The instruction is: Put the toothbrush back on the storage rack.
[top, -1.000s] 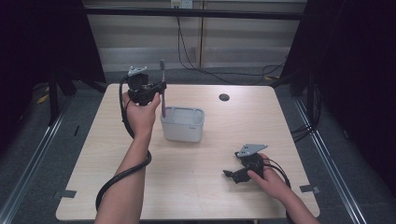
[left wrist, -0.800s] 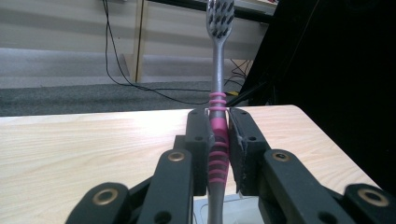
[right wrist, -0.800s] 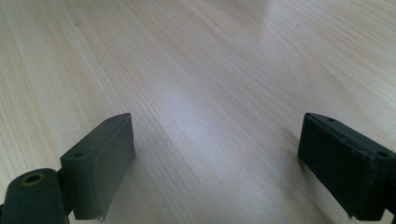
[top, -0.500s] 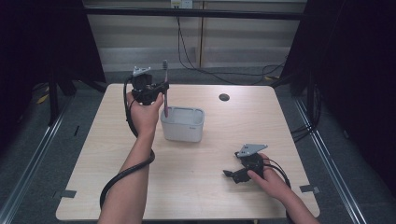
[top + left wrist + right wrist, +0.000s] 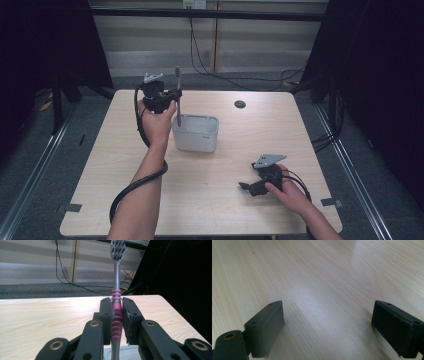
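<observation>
In the high view, the person's left forearm reaches up the worktop (image 5: 210,200), hand raised, the left gripper (image 5: 172,97) holding a toothbrush (image 5: 177,95) upright above the near-left rim of a grey tub (image 5: 196,133). The right gripper (image 5: 250,186) rests low on the worktop near the front right, pointing left. In the left gripper view, the fingers (image 5: 106,317) pinch the toothbrush's pink grip, bristles up. In the right gripper view, the fingers (image 5: 265,327) stand spread over bare wood.

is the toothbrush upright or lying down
Upright. The toothbrush stands bristles-up, clamped at its pink grip by the left gripper, its lower end over the white tub.
</observation>
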### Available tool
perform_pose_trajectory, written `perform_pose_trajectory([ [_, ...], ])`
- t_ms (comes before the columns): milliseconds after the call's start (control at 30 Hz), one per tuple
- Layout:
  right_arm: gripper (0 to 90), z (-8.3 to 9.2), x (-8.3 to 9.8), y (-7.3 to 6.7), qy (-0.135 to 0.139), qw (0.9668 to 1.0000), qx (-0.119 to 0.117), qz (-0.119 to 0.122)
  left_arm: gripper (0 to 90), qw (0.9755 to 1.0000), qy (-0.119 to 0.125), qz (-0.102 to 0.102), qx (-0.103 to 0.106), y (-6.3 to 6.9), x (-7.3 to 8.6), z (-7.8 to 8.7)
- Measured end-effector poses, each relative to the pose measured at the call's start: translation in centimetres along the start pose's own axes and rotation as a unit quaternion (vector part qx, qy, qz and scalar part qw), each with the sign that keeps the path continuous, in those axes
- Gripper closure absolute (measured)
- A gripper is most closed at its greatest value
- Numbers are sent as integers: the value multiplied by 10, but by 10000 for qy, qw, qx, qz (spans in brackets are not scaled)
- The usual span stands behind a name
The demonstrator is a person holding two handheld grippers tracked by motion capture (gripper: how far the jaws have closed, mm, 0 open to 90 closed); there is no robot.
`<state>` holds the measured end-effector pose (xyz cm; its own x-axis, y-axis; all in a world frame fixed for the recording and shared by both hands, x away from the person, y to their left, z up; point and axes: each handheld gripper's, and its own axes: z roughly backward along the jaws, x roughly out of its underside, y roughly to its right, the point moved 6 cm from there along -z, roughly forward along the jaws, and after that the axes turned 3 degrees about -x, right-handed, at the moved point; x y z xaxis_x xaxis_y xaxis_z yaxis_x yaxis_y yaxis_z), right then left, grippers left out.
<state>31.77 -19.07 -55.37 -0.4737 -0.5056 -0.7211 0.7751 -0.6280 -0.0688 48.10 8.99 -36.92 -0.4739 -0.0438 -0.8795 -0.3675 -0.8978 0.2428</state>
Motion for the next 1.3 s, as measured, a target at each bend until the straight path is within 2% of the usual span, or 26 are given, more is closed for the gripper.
perform_pose_trajectory([
  [567,103,0,0,0,6,10000,2,5,789,9999,-13,-66,-137,-7,8,-4],
  [1300,103,0,0,0,3,10000,1,5,787,9998,-76,-37,-170,-12,24,-2],
])
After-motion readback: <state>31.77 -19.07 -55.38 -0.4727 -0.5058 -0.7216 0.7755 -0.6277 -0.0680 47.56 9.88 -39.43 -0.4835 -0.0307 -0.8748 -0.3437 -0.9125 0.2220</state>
